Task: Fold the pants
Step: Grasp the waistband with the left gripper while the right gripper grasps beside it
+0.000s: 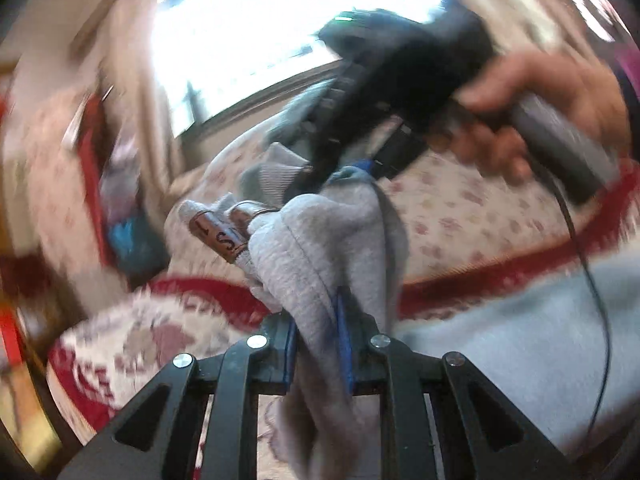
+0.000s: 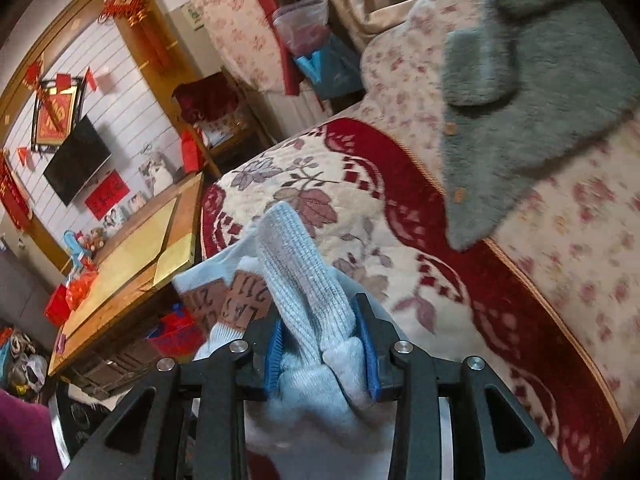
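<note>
While both the left gripper [image 1: 320, 344] and the right gripper [image 2: 320, 356] clamp bunched folds of the grey pants [image 1: 320, 248] lifted above the patterned sofa cover [image 2: 400, 240], the thick bunches could slip out, dropping the pants crookedly.

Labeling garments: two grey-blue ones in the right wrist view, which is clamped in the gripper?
The light ribbed-knit pants, between the right gripper's blue pads. The fuzzy teal garment lies apart on the bed.
</note>
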A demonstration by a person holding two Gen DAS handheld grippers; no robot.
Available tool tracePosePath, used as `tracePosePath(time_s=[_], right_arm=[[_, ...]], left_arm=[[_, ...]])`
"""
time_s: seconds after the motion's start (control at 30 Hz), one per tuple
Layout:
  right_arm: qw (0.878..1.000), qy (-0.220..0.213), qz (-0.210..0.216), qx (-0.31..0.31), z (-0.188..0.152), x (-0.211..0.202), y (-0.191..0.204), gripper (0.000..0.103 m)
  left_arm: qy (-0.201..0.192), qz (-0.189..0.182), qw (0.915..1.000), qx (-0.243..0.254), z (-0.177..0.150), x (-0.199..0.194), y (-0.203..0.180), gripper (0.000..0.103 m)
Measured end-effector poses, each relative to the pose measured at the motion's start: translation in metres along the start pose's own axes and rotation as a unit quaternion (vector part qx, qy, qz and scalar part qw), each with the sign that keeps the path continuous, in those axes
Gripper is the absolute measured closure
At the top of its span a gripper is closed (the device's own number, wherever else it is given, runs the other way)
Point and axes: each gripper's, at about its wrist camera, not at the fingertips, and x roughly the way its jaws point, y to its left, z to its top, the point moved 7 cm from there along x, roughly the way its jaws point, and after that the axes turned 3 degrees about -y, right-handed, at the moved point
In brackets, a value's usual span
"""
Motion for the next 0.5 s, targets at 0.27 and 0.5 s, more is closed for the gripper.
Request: tracePosePath(time_s=[0.27,0.5], right_arm=[[0.992,0.026,-0.085,0.090,-0.124,-0.083,-0.073,0.059],[0.972,0.018,-0.157,0.176,-0.204,-0.147,-0.113,0.043]], left_arm=[[0.026,-0.107,0.9867,0.120,-0.033,-0.022,-0.104,0.087],[0.082,-0.183,0.9719,0.124,-0.057,-0.035,-0.132,0.074]])
